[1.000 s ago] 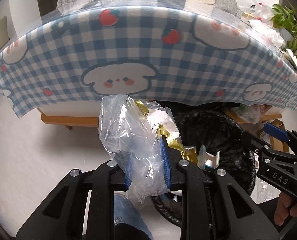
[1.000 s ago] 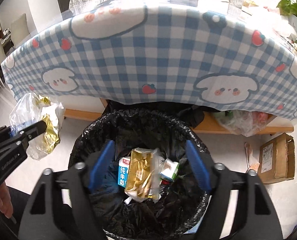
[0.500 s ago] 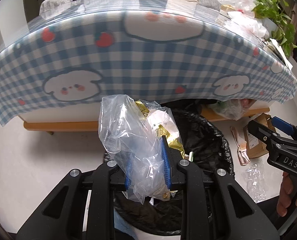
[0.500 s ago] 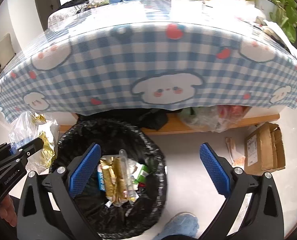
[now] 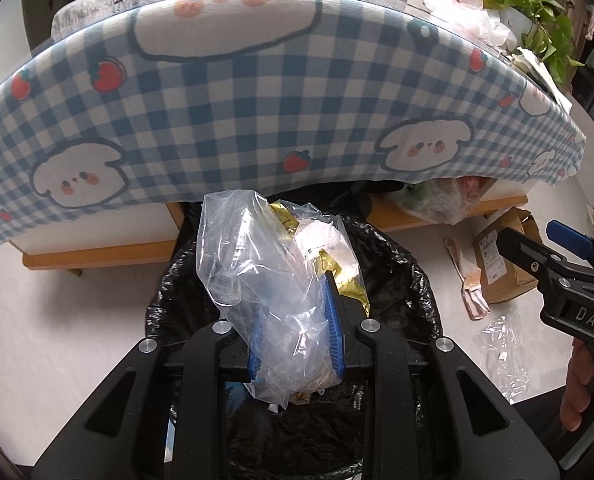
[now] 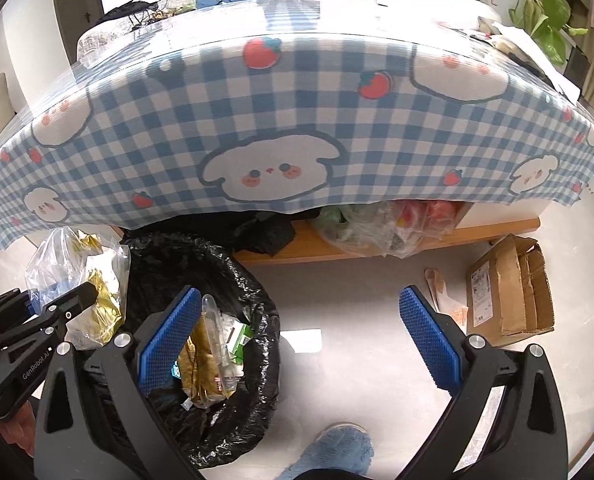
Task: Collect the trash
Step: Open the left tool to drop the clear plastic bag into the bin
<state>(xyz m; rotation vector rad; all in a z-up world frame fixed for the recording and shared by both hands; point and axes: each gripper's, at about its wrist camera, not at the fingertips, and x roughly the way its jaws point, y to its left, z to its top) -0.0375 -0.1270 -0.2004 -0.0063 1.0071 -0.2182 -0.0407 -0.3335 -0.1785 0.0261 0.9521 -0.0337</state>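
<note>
Left tool [image 5: 295,330] is seen clamped on a clear plastic bag [image 5: 269,276], the blue pads [image 5: 334,330] pressed against both sides of it. Gold foil wrappers [image 5: 343,280] and white paper scraps are observed inside the bag. The bag is held directly above the black-lined trash bin [image 5: 413,280], which stands on the floor at the edge of the surface. In the right wrist view, the bin [image 6: 257,344] is noted to hold gold wrappers, a green-and-white carton and other packaging. Right tool [image 6: 297,336] is recorded with its jaws spread wide and nothing between them, positioned to the right of the bin over bare floor. A blue checked tablecloth [image 6: 281,128] with dog and strawberry prints is draped over the surface. An opened cardboard box [image 6: 509,284] and a clear film scrap [image 5: 501,344] lie on the floor, well apart from the bin.
</note>
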